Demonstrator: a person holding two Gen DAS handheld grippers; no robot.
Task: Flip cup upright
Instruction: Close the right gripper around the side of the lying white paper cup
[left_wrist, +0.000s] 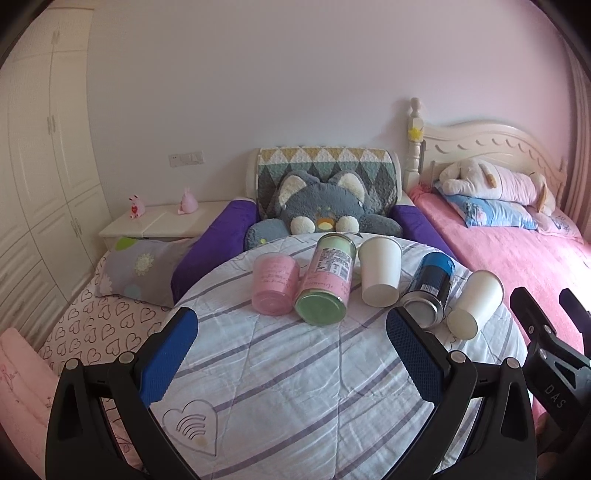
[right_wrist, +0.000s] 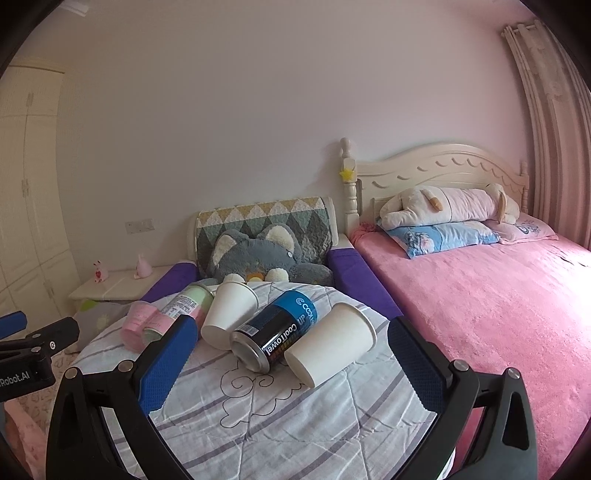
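Five containers lie on their sides in a row across the far part of a striped quilt (left_wrist: 295, 369) spread over the bed: a pink cup (left_wrist: 274, 283) nearest the left edge, a pink-and-green canister (left_wrist: 327, 280) touching it, a white paper cup (left_wrist: 380, 271) in the middle, a blue-and-black can (left_wrist: 430, 291), and a second white paper cup (right_wrist: 330, 341) closest to the right edge, resting against the can. Their bases point toward the near edge. The left gripper (left_wrist: 291, 354) hovers short of the row with its jaws spread wide and nothing between them; the right gripper (right_wrist: 291, 358) is likewise wide open and empty, roughly lined up with the can and the rightmost paper cup. The main risks, as I judge them, come from crowding and softness: closing on a paper cup could crush its thin wall, and nudging the can beside it could set the cylinders rolling on the quilt. An upright cup may also topple, since the padded, wrinkled fabric gives poor footing.
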